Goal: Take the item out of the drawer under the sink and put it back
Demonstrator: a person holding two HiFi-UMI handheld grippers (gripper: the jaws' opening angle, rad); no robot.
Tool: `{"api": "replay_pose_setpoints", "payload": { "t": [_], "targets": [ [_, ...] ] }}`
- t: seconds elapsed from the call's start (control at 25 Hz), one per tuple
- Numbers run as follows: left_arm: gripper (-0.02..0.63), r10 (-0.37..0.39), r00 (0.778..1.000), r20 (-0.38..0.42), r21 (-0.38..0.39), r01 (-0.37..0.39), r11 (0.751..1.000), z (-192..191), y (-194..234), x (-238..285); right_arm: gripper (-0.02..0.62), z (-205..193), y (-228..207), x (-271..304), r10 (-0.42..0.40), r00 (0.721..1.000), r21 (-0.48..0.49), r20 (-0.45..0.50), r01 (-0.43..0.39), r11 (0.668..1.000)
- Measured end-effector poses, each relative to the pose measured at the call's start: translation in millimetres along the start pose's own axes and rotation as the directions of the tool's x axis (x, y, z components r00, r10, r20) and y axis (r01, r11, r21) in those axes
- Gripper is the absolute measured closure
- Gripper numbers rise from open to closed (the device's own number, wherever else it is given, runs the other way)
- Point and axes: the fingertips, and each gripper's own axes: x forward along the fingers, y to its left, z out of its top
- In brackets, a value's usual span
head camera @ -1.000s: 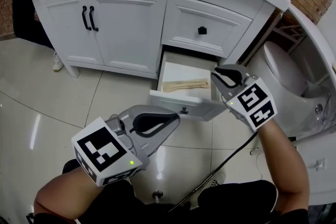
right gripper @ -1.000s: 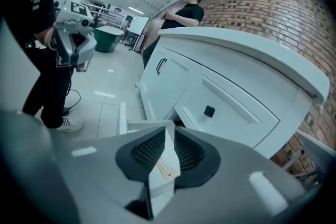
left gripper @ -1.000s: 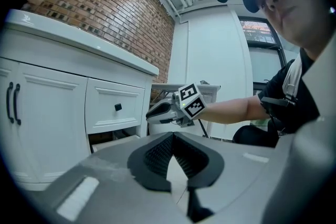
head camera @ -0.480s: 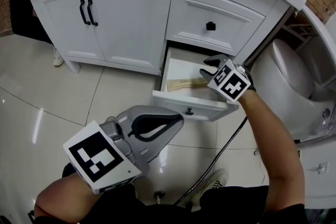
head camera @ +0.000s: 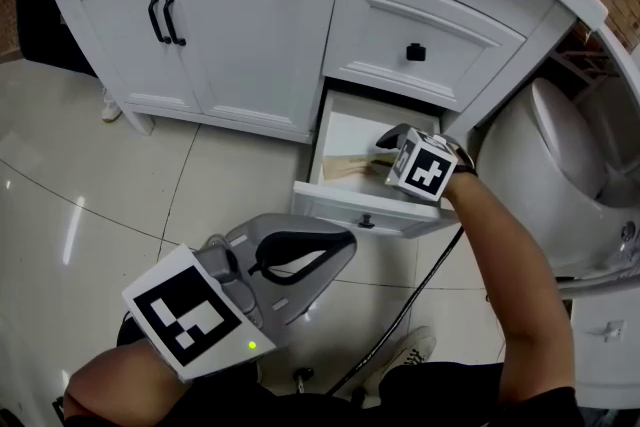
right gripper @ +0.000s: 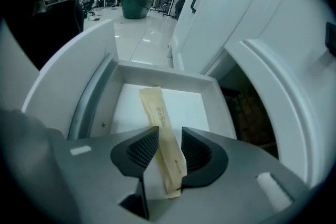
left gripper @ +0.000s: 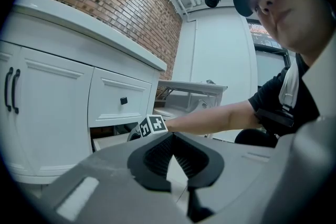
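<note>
The lower drawer under the sink counter stands pulled out. A long tan paper packet lies flat on its white floor. My right gripper reaches down into the drawer over the packet. In the right gripper view the packet runs between the jaws of the right gripper, which are opening, with small gaps beside both pads. My left gripper hangs low over the floor tiles in front of the cabinet, its fingertips together and nothing in them; the left gripper view shows the left gripper the same way.
A white vanity with double doors and black handles stands to the left of the drawer. Above it is a shut drawer with a black knob. A white toilet is close on the right. A black cable trails over the floor tiles.
My right gripper has moved from beside the drawer's front corner down into the drawer, over the packet. The left gripper has hardly moved.
</note>
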Motion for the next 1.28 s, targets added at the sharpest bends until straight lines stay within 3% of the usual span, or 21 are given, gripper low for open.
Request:
{"api": "replay_pose_setpoints", "payload": {
  "t": [0.72,1.0,1.28],
  "targets": [
    [0.601,-0.015,1.000,-0.018,-0.017,0.015,1.000,-5,0,7,0.480,-7,22,30,0.108,0.994,0.002,-0.005,-0.108,0.994],
    [0.601,-0.010,1.000,-0.018,-0.018,0.010,1.000,-5,1,4,0.527,-7,25,27,0.091,0.995,-0.035,-0.028,-0.092,0.995],
    [0.601,0.004,1.000,-0.014,-0.017,-0.004,1.000,-3,0,-2,0.552,-1,13,5,0.017,0.999,-0.051,-0.039,-0.019,0.999]
  ]
}}
